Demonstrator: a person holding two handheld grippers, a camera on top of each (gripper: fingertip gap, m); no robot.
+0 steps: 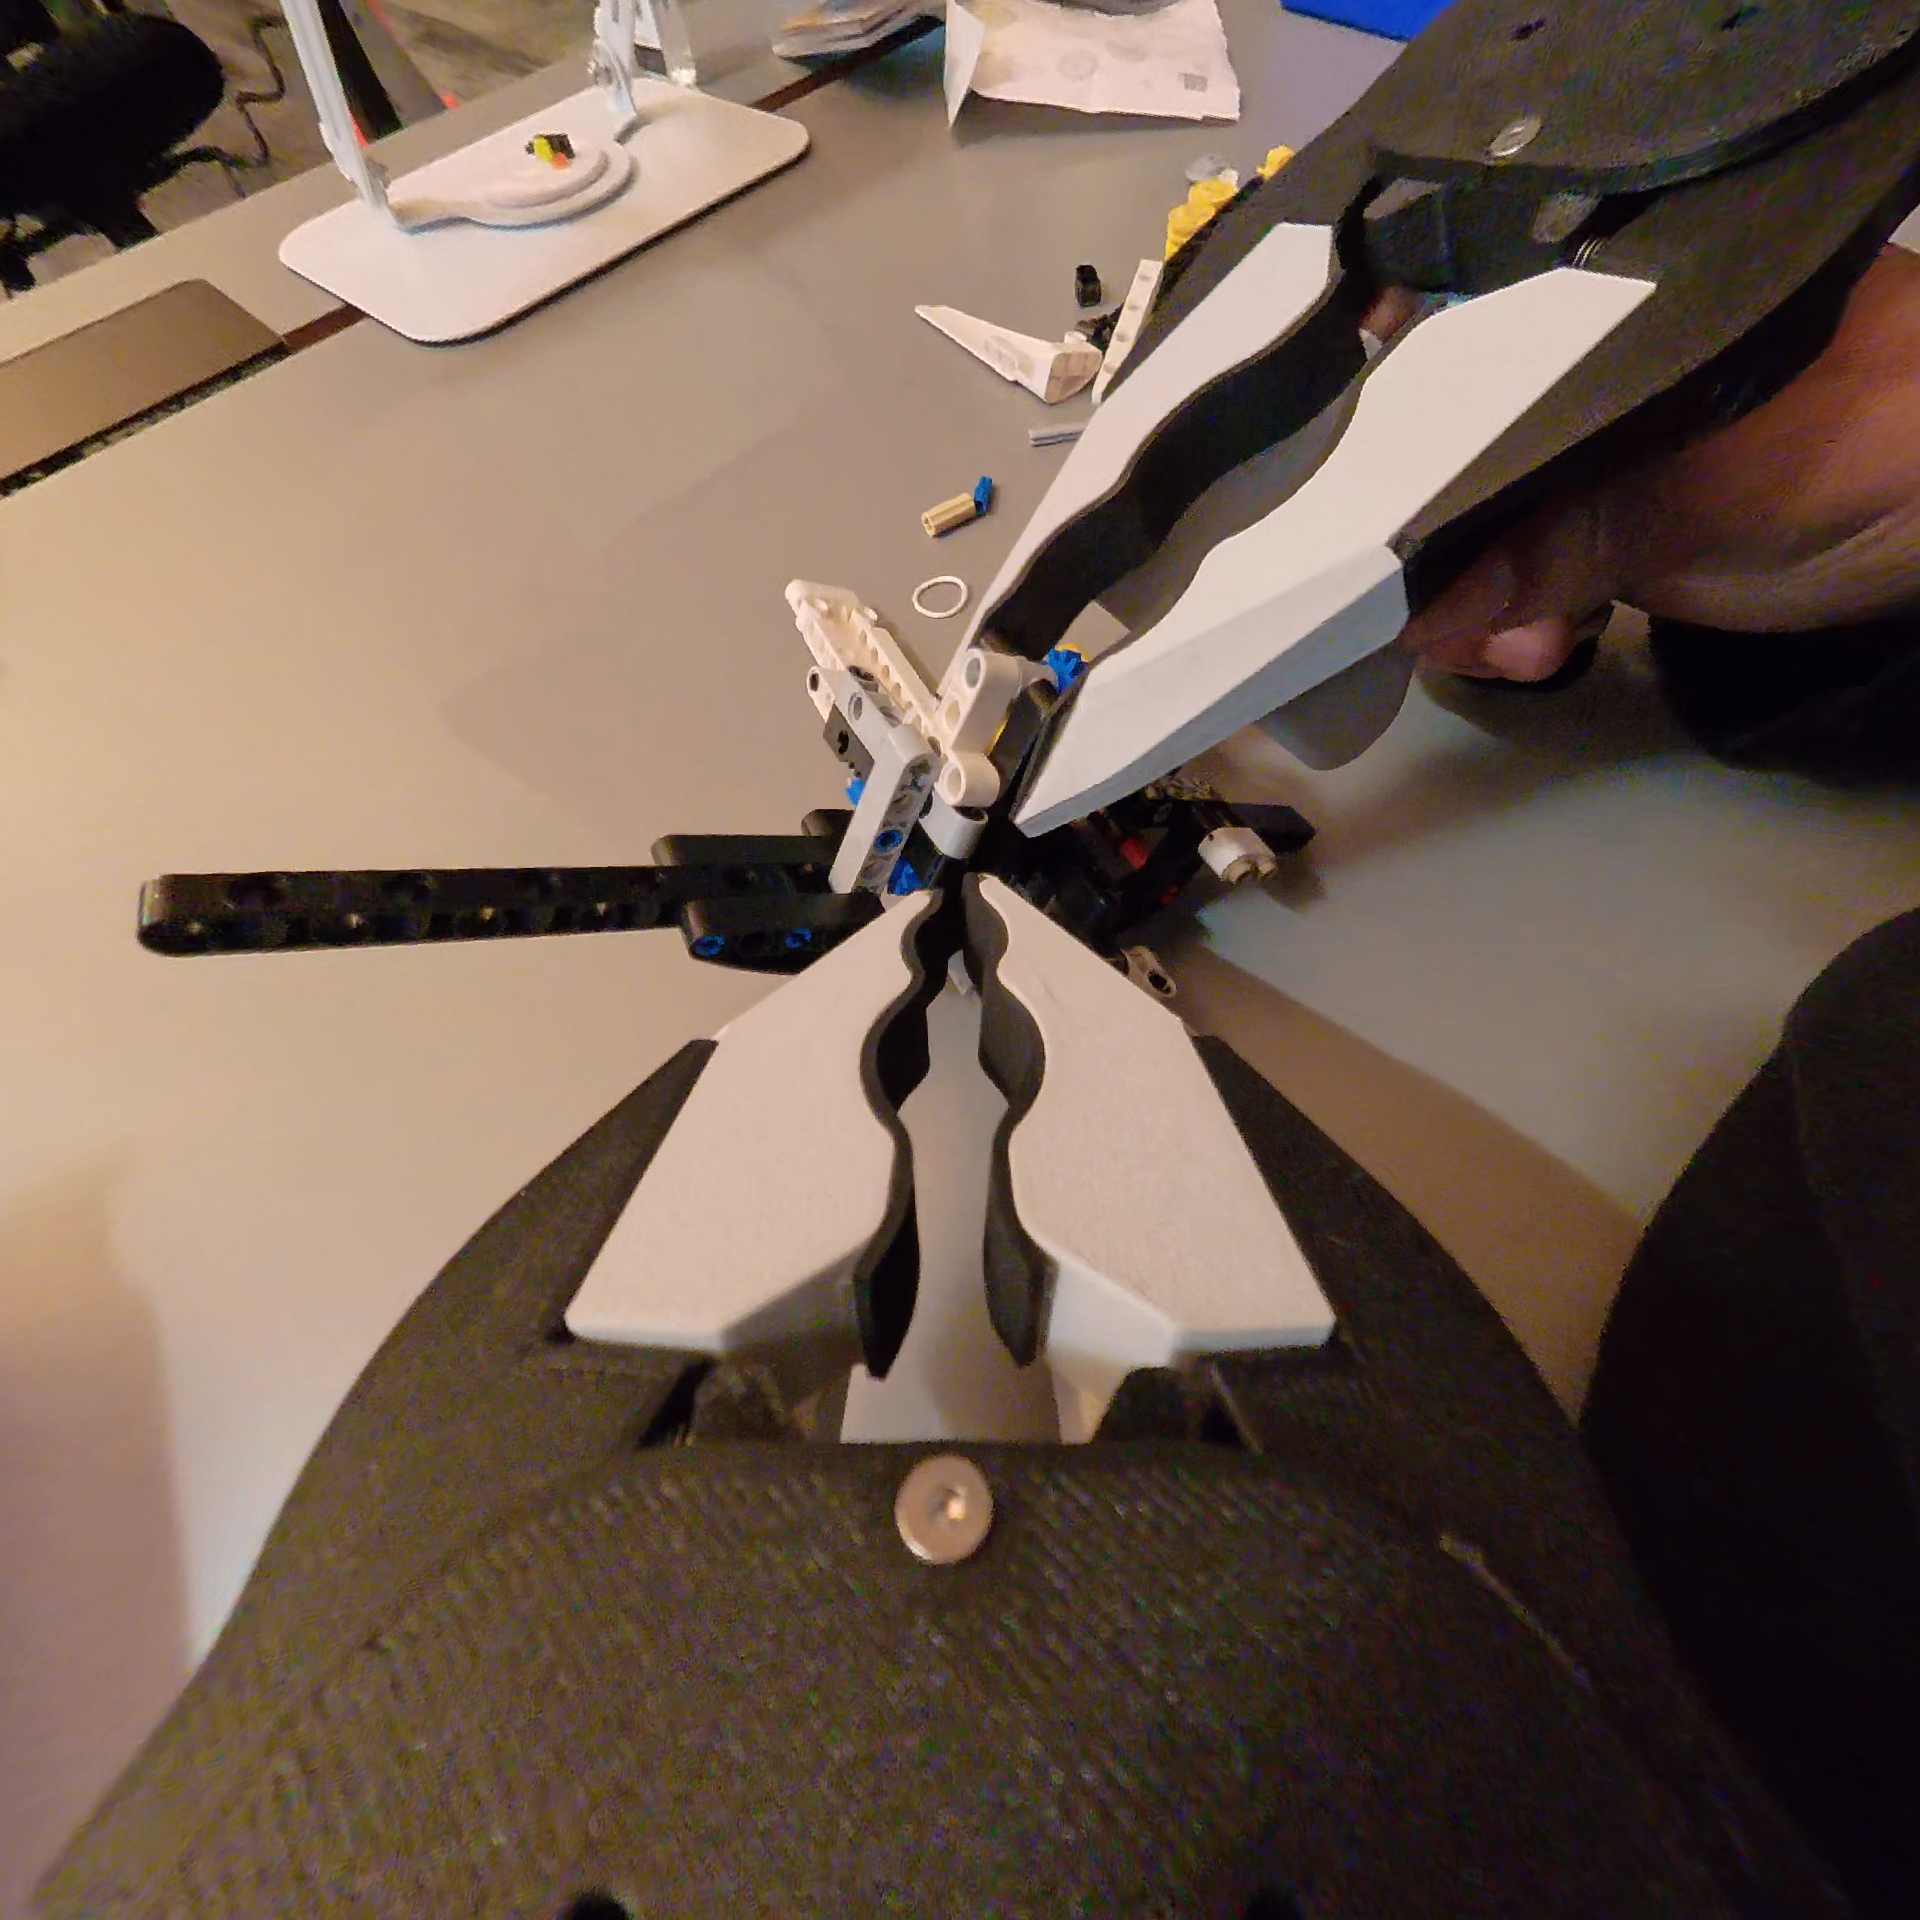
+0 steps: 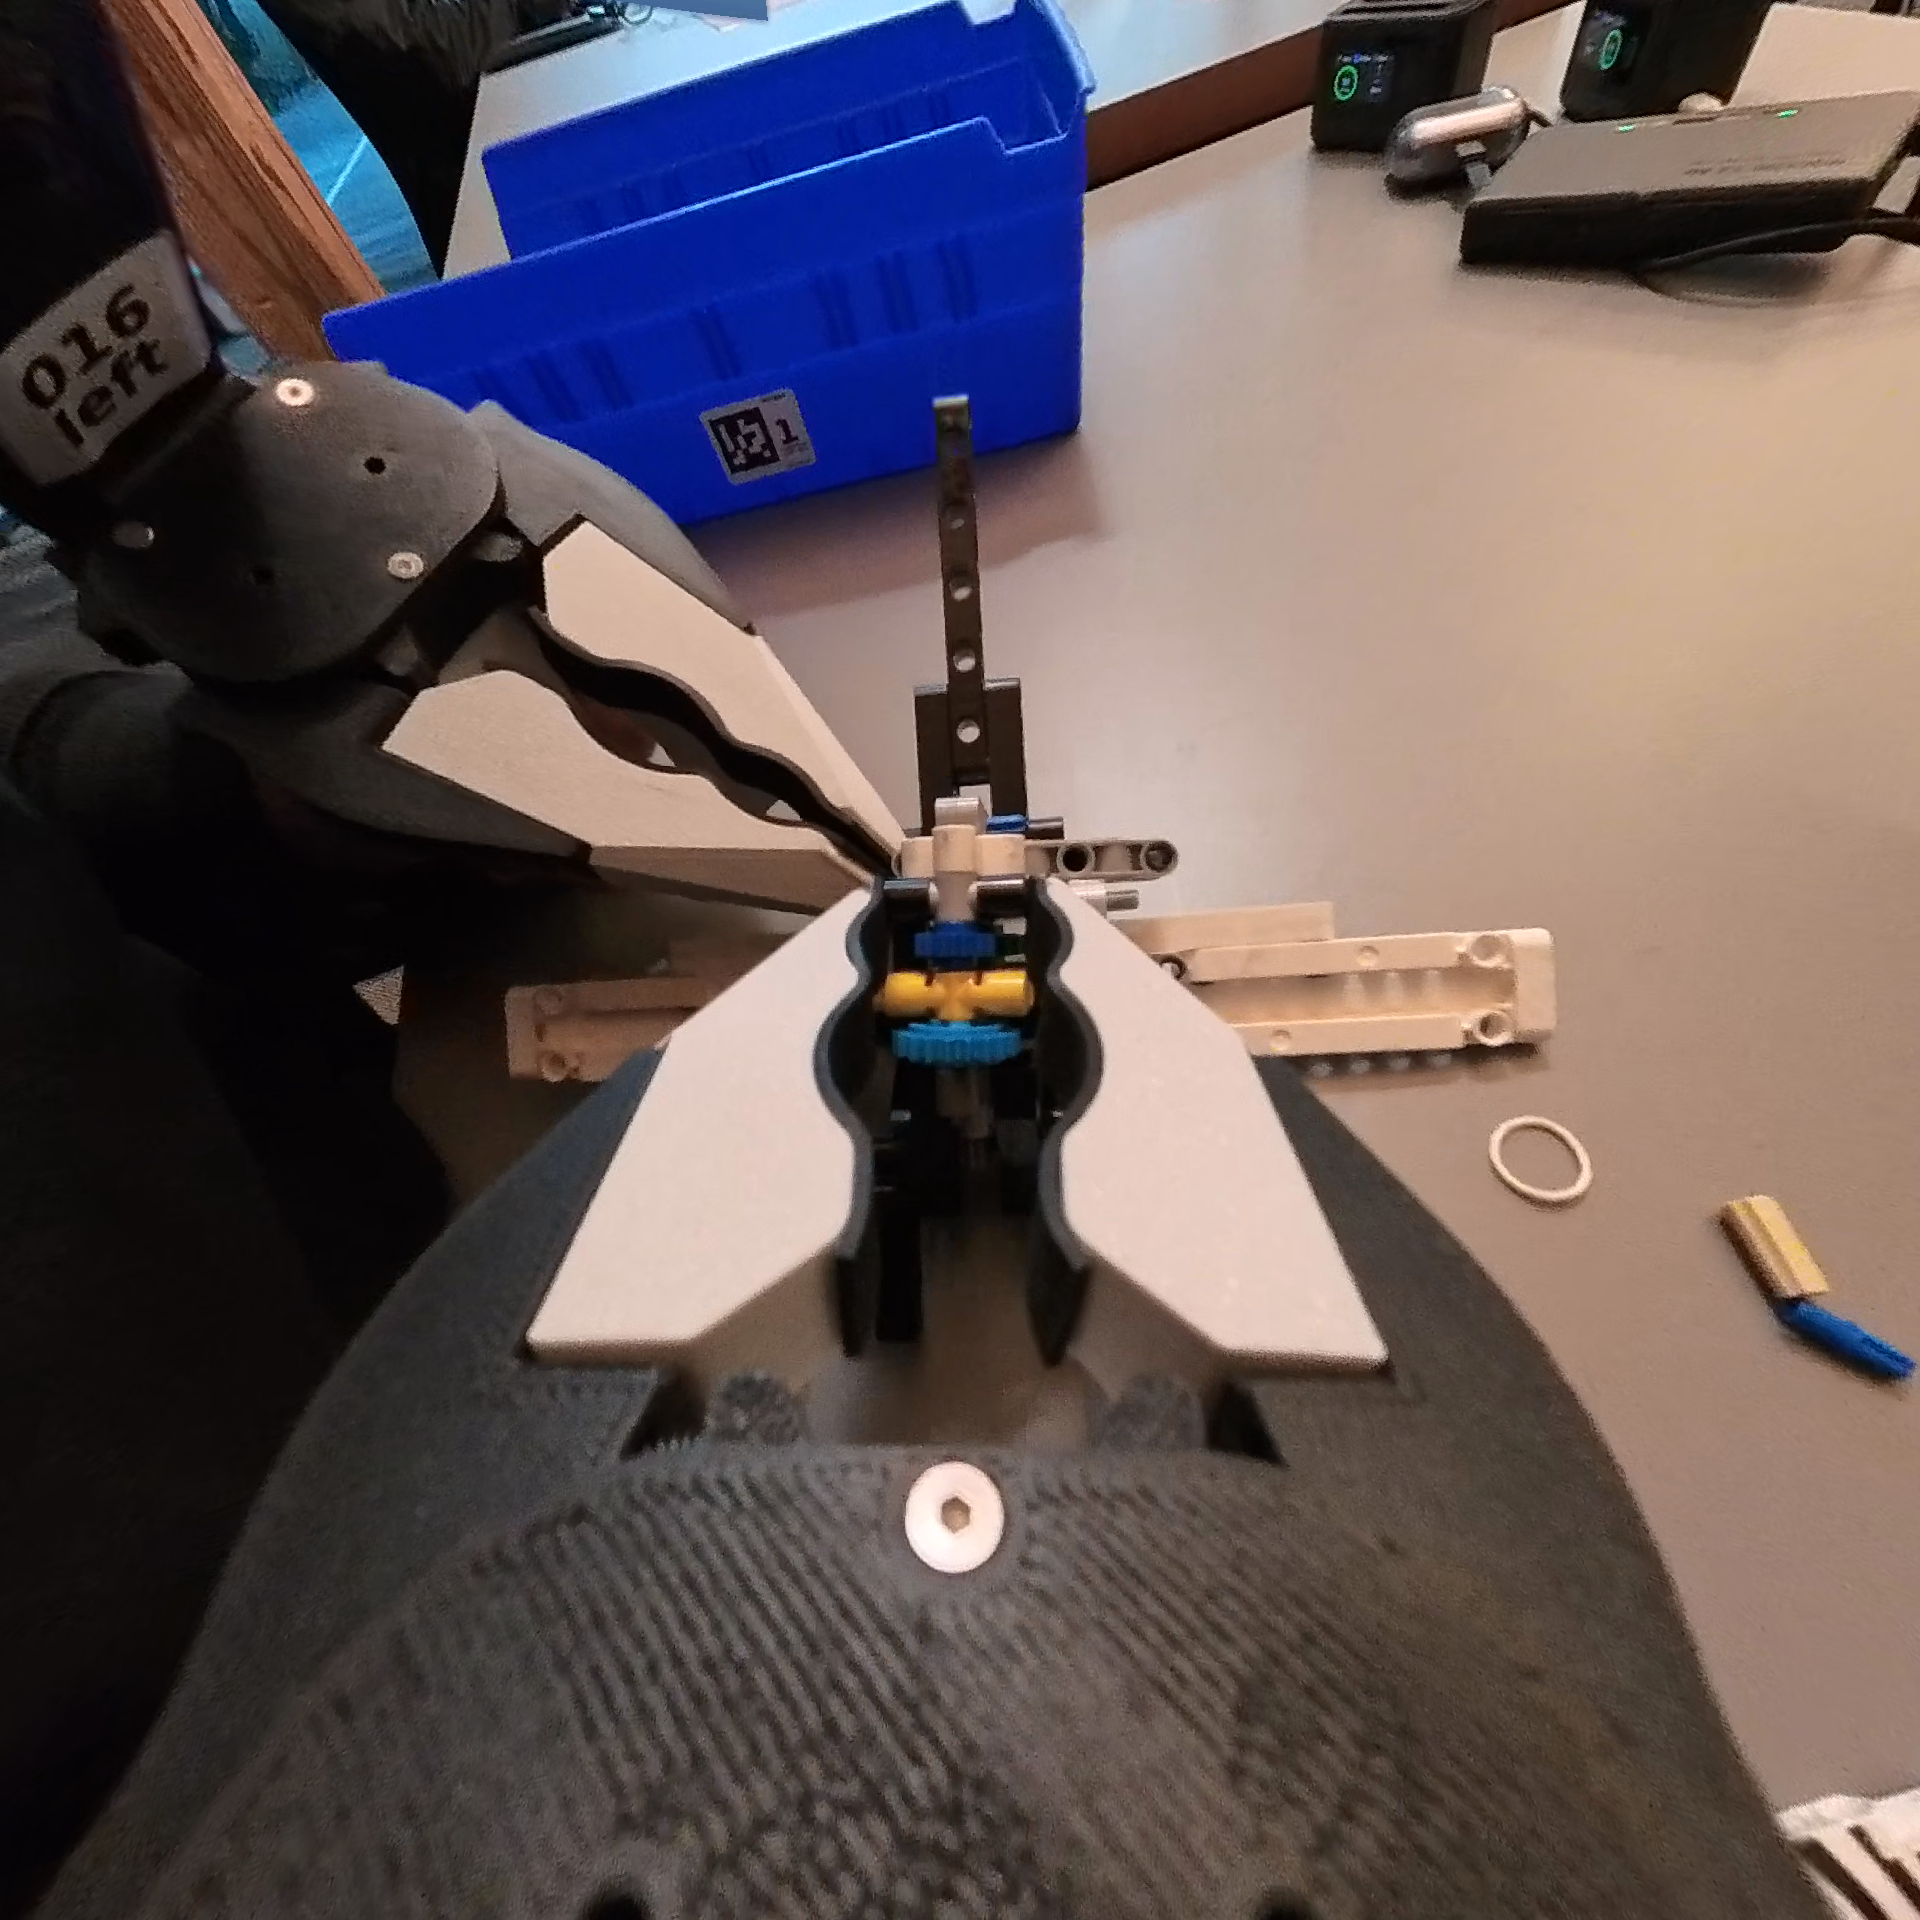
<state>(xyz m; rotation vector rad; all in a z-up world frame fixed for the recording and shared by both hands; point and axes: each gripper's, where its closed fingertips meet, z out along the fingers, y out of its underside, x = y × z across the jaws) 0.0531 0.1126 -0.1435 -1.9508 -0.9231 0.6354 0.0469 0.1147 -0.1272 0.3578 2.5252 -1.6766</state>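
My right gripper (image 2: 956, 894) is shut on a toy-brick assembly (image 2: 951, 997). Its pads press on the black frame sides, with blue gears and a yellow part between them. A long black beam (image 2: 958, 582) sticks out ahead of it. In the left wrist view the right gripper (image 1: 1013, 727) comes in from the upper right and holds the assembly (image 1: 914, 748) just above the grey table (image 1: 416, 623), with the black beam (image 1: 416, 904) pointing left. My left gripper (image 1: 951, 899) is shut, with its tips against the assembly's near side. In the right wrist view it (image 2: 883, 862) meets the end of a white beam.
A blue bin (image 2: 779, 260) stands behind the assembly, with white panel pieces (image 2: 1403, 977) to the right. A white rubber band (image 2: 1540, 1158), a tan-and-blue pin (image 2: 1777, 1262) and black devices (image 2: 1662, 187) are also there. A white stand base (image 1: 540, 218), paper (image 1: 1101, 52) and loose parts (image 1: 1029, 353) lie at the far side. Only a small space, under 4 cm, lies between the two pairs of fingers.
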